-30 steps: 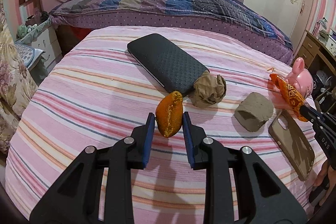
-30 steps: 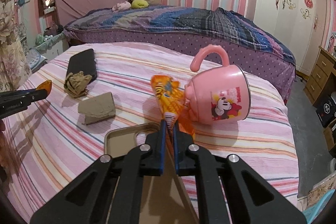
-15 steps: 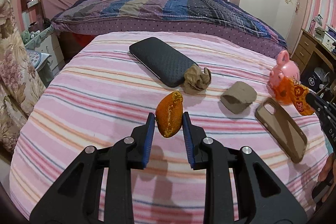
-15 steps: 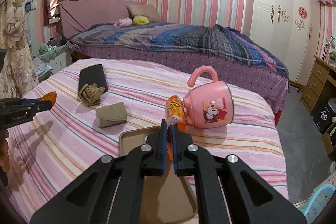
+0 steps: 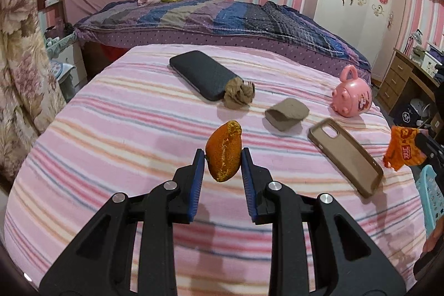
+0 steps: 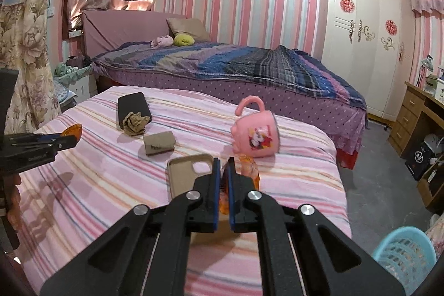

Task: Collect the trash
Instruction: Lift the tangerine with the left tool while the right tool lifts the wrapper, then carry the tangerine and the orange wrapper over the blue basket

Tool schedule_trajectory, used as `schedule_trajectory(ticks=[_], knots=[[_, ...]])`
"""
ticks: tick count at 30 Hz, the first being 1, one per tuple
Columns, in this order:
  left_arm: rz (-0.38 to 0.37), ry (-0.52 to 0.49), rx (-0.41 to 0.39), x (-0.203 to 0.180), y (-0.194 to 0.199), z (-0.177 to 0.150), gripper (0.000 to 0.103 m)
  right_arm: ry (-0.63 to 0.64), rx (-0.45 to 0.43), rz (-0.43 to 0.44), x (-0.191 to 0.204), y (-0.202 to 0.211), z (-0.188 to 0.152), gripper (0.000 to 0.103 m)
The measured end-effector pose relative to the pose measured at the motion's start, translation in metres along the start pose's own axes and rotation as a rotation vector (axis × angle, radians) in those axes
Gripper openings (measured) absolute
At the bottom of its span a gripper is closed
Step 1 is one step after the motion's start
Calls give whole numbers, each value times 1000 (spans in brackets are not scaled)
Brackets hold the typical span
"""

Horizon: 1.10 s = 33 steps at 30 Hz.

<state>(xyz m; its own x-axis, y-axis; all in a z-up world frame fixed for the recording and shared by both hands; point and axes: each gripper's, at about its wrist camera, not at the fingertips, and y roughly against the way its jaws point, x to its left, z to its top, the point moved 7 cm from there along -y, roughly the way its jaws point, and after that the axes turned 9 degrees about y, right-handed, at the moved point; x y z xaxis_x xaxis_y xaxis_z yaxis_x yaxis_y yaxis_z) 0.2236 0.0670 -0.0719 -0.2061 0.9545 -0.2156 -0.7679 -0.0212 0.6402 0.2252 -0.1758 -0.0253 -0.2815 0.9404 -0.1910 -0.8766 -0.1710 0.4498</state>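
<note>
My left gripper [image 5: 223, 157] is shut on an orange peel [image 5: 224, 150] and holds it above the striped pink bedspread [image 5: 111, 140]. My right gripper [image 6: 224, 171] is shut on an orange snack wrapper [image 6: 248, 168], lifted off the bed; the wrapper also shows in the left wrist view [image 5: 402, 147]. A crumpled brown paper ball [image 5: 239, 95] and a flattened brown paper cup [image 5: 287, 113] lie on the bed. A light blue plastic basket [image 6: 405, 257] stands on the floor at the lower right.
A black phone case [image 5: 199, 74], a tan phone case [image 5: 345, 156] and a tipped pink mug [image 5: 352, 96] lie on the bed. A second bed [image 6: 236, 63] stands behind. A wooden desk [image 6: 416, 113] is at the right.
Both grippers have pulled back and risen from the bed with their loads. The right gripper has carried the wrapper away from the pink mug, toward the bed's right edge.
</note>
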Motion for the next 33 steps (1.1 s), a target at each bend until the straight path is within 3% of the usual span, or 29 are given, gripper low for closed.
schedule_trajectory(ticks=[12, 18, 27, 33], knots=[[-11, -24, -27, -28, 35, -23, 26, -6, -36, -33, -23, 50, -12, 5], [-25, -34, -41, -53, 48, -27, 26, -31, -56, -66, -53, 79, -22, 5], [-81, -86, -45, -118, 55, -38, 26, -78, -49, -125, -102, 107, -40, 5], [-117, -126, -21, -163, 49, -53, 26, -116, -21, -178, -154, 126, -69, 5]])
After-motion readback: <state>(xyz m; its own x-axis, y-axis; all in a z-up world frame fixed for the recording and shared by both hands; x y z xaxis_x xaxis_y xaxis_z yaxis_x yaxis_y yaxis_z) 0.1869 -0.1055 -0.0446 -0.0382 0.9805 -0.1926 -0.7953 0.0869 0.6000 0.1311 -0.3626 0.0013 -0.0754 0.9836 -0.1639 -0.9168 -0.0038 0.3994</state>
